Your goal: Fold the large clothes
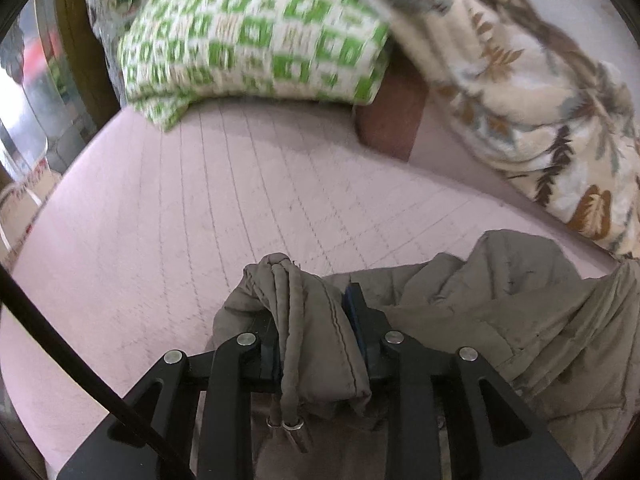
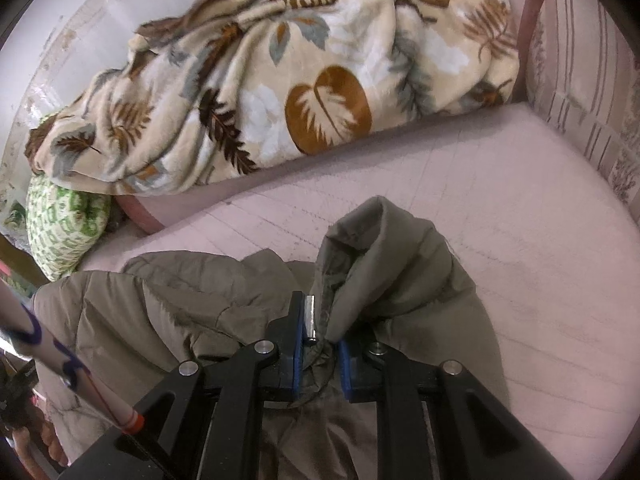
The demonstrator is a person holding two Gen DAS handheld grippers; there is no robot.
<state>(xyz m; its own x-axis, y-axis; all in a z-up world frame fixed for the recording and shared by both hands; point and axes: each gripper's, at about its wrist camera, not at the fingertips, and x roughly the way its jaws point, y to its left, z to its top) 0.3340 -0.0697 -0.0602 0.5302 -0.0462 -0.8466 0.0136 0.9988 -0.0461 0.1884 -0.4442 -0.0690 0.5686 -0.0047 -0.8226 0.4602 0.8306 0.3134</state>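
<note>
**Jacket pinched at two bunched edges above the bed: slip and snag risks**

Left wrist view. My left gripper [image 1: 316,320] was clamped on a thick wad of the olive jacket [image 1: 500,320], the hem seam and its drawstring [image 1: 290,344] rolled together between the pads. The rest of the jacket trailed off to the right of the jaws, part of it lying on the pink mattress [image 1: 200,208]. Risk as I judged it: the wad was bulky and uneven, so the slick shell could creep out under the garment's weight. The cord's metal tips [image 1: 286,425] hung loose below the jaws and might catch.

Right wrist view. My right gripper [image 2: 320,340] was closed on a thin twist of the same jacket, with a metal piece [image 2: 310,318], probably zipper hardware, sitting against the left pad. A puffed fold rose just beyond the jaws; the body spread left over the mattress. Judged risk: the pad bearing on metal rather than cloth meant a weak hold. The leaf-print blanket [image 2: 280,92] lay well beyond the jacket, near enough to tangle a wide spread.
</note>
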